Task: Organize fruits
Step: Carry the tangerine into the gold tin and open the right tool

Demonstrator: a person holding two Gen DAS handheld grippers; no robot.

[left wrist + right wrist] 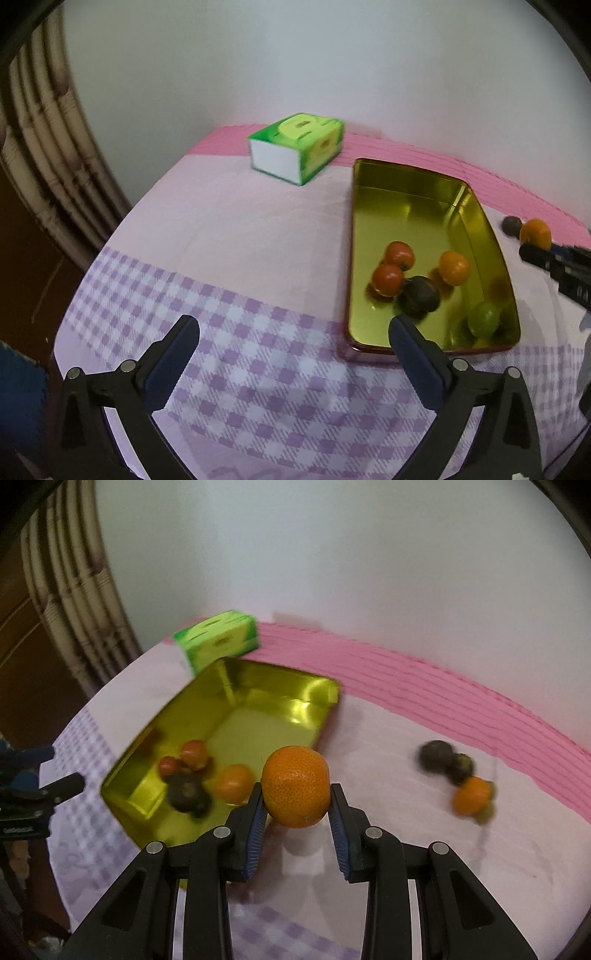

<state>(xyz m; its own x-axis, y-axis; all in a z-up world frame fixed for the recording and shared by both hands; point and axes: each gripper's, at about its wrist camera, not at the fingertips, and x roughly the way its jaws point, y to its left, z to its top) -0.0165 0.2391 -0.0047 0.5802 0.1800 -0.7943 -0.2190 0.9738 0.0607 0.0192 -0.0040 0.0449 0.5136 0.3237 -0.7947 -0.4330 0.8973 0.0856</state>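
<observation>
right claw [297, 806] clenched on orange [296, 786], left claw [293, 334] released, over pink/purple-check tablecloth [229, 236] w/ white wall [295, 62] behind

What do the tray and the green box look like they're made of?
Tray: probably thin metal, glossy gold inside; its walls mirror the fruit and show bright glints. Green box: looks like printed cardboard or a soft paper pack, with flat faces, crisp edges and one plain white end; motion blur leaves that open.

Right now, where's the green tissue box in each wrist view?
Left wrist: green tissue box sits upper centre, left of and behind the gold tray.
Right wrist: box is upper left, just behind the tray's far corner.
Shared landmark: the gold tray.
</observation>
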